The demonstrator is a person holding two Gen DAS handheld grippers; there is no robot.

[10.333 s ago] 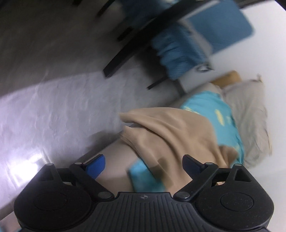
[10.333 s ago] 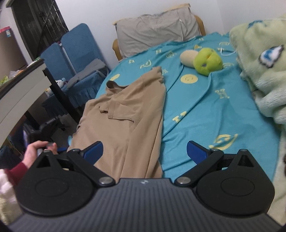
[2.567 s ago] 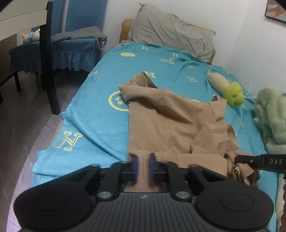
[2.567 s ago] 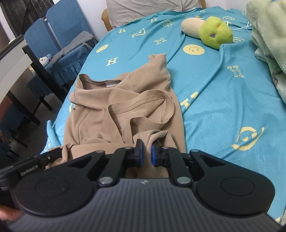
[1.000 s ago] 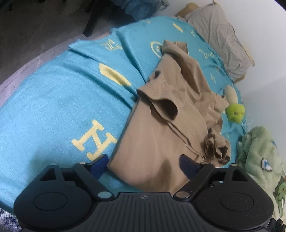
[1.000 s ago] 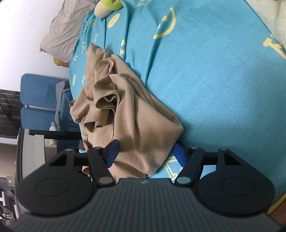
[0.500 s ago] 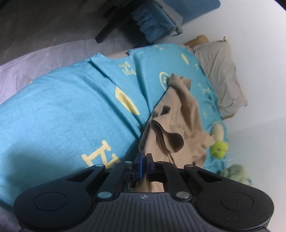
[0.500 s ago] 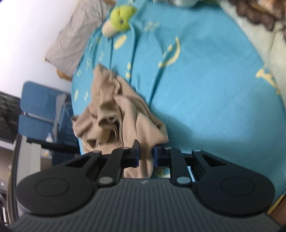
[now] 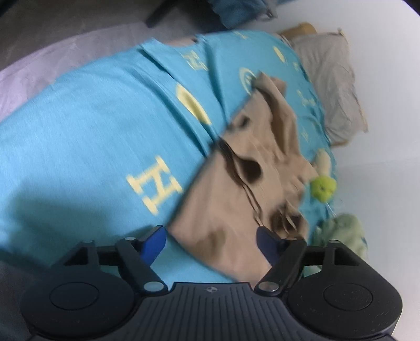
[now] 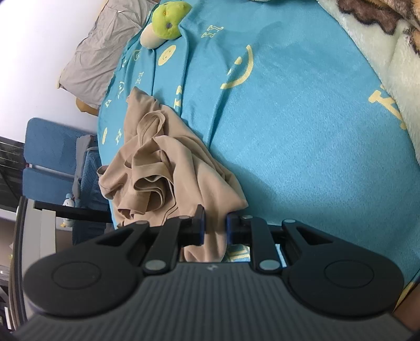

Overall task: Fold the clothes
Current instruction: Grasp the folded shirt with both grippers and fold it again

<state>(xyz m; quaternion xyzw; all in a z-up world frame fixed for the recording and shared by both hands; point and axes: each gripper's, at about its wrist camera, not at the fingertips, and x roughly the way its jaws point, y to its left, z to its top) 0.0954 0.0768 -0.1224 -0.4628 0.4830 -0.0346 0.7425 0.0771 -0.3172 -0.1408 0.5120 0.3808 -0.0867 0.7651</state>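
Tan shirt lying crumpled on the bed's blue cover. The right hand-held gripper, spread a second ago, now pinches the near hem. The left hand-held gripper, pressed together half a second ago, is opening over the opposite corner, nothing gripped. Folding is barely begun.

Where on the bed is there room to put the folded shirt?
The blue bedspread is bare between the tan shirt and the fleece blanket. Near the pillow it is crowded: the green plush toy lies there.
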